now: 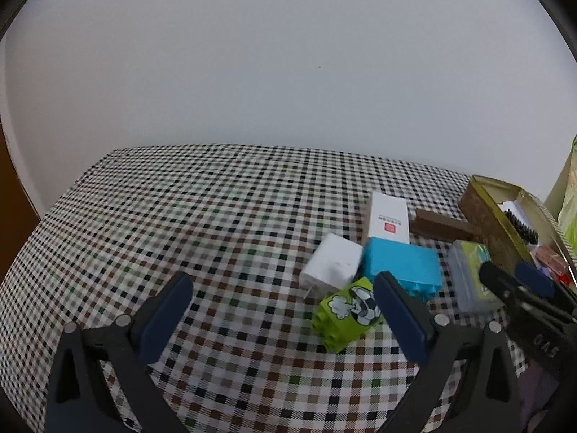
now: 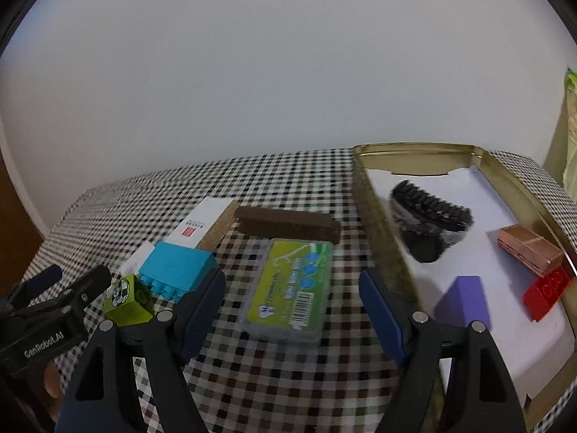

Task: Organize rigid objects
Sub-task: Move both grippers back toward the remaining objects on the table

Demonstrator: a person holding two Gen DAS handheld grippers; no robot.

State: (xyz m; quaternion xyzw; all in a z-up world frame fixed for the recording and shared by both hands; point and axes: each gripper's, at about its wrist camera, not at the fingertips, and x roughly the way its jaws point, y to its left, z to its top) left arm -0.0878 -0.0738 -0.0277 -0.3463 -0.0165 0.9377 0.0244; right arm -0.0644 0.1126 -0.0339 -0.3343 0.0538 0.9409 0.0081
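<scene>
On the checked tablecloth [image 2: 288, 379], just left of the gold tin [image 2: 414, 151], the flat green-labelled case [image 2: 288, 288] lies directly ahead of the right gripper [image 2: 292, 305], whose 2 jaws stand wide and hold nothing. To take it well, I would lower them astride its long sides, clear of the blue block [image 2: 176, 270] and the tin wall. The left gripper [image 1: 283, 306] also gapes empty, near the green block [image 1: 346, 312].

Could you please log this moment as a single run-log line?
left gripper: open, empty | right gripper: open over floss box | tin tray: hair clip, purple block, red brick
</scene>
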